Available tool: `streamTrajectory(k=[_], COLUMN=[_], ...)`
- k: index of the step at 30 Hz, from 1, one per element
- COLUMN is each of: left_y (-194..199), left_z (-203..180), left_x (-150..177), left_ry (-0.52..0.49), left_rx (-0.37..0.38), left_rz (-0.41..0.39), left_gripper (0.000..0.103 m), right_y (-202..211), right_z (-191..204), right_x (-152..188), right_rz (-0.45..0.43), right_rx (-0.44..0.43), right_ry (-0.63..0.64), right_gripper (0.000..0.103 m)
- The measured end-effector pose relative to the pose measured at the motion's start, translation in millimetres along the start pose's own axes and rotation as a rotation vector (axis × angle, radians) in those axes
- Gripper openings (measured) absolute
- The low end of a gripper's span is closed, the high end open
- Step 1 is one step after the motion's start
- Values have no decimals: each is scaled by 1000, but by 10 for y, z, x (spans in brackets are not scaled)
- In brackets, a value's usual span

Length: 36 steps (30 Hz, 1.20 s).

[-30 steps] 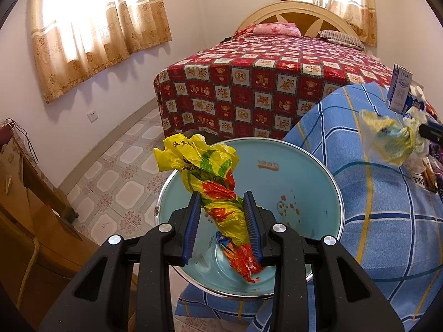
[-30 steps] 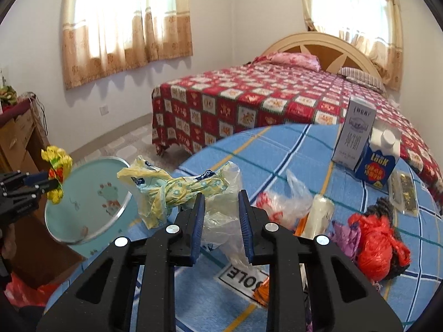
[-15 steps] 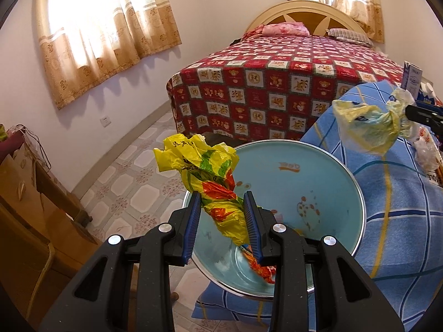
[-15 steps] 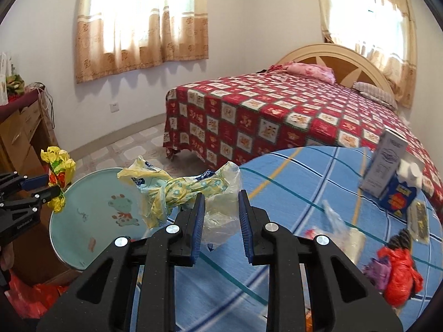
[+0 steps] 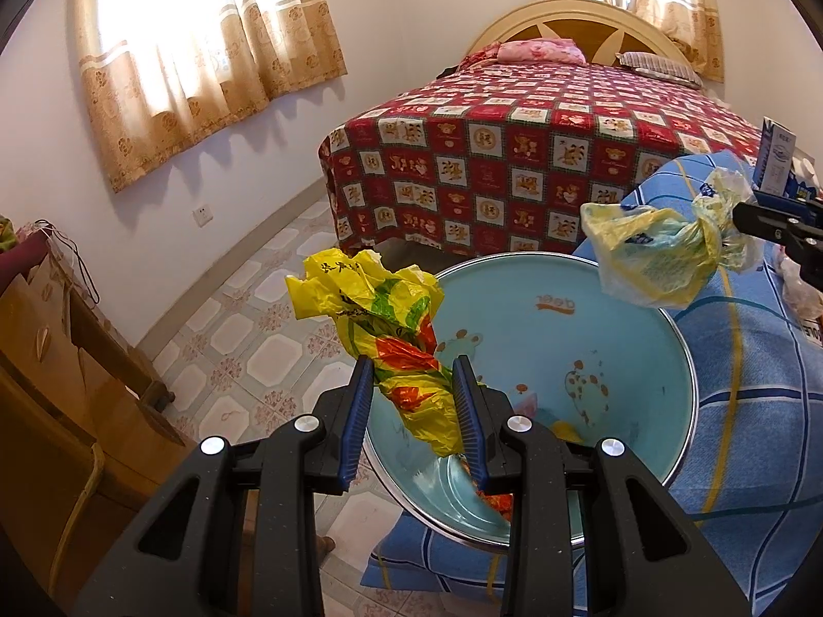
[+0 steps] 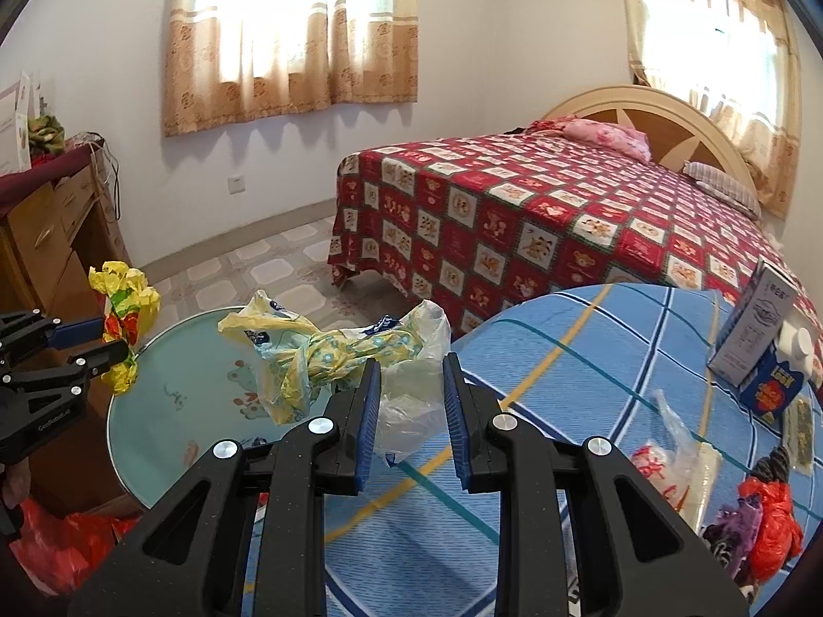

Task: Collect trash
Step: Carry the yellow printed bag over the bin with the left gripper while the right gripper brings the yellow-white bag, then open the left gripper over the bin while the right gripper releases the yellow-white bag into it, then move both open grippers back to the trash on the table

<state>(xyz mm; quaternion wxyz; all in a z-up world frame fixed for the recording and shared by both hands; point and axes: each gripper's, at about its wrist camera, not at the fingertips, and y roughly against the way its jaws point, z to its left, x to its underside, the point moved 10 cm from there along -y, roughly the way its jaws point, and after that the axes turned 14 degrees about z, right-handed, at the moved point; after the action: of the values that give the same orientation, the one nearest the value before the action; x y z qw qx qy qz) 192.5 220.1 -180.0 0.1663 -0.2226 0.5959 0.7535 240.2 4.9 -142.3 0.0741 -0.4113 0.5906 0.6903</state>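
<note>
My left gripper (image 5: 414,385) is shut on a crumpled yellow, red and green plastic bag (image 5: 380,319), held over the near rim of a light blue enamel basin (image 5: 581,339). In the right wrist view that bag (image 6: 123,308) and the left gripper (image 6: 110,342) hang at the basin's (image 6: 195,396) left rim. My right gripper (image 6: 411,385) is shut on a knotted pale yellow and clear plastic bag (image 6: 329,355), whose bulk hangs over the basin's right side. The left wrist view shows this bag (image 5: 663,252) above the basin's far right rim.
The basin rests at the edge of a table with a blue checked cloth (image 6: 566,360). Cartons (image 6: 761,339), a clear bag (image 6: 668,442) and red and purple bags (image 6: 766,524) lie on it at the right. A bed (image 6: 540,226) stands behind, a wooden dresser (image 6: 46,236) at left.
My right gripper has carried the pale yellow bag leftward from over the table to over the basin. The left gripper has hardly moved and keeps hold of its bag.
</note>
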Motion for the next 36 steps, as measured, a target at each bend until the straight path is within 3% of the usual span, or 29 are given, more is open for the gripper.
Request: streamTrajectory(k=[17, 18, 19, 20, 21, 36], left_y=[7, 9, 9, 19, 31, -13], left_z=[-29, -52, -76, -106, -126, -182], left_x=[-3, -1, 5, 13, 16, 52], left_ry=[-2, -3, -3, 0, -1, 0], left_rx=[14, 19, 27, 30, 28, 21], left_rz=[-4, -4, -1, -3, -10, 10], left_gripper=[34, 36, 42, 55, 58, 64], right_y=[-24, -44, -50, -51, -47, -91], right_z=[141, 175, 205, 229, 249, 229], right_x=[7, 16, 16, 25, 31, 117], right_rz=[13, 25, 25, 24, 20, 41], right_rx=[-29, -44, -57, -63, -72, -63], right_ry=[27, 39, 49, 56, 58, 41], right_gripper=[26, 28, 39, 61, 67, 69])
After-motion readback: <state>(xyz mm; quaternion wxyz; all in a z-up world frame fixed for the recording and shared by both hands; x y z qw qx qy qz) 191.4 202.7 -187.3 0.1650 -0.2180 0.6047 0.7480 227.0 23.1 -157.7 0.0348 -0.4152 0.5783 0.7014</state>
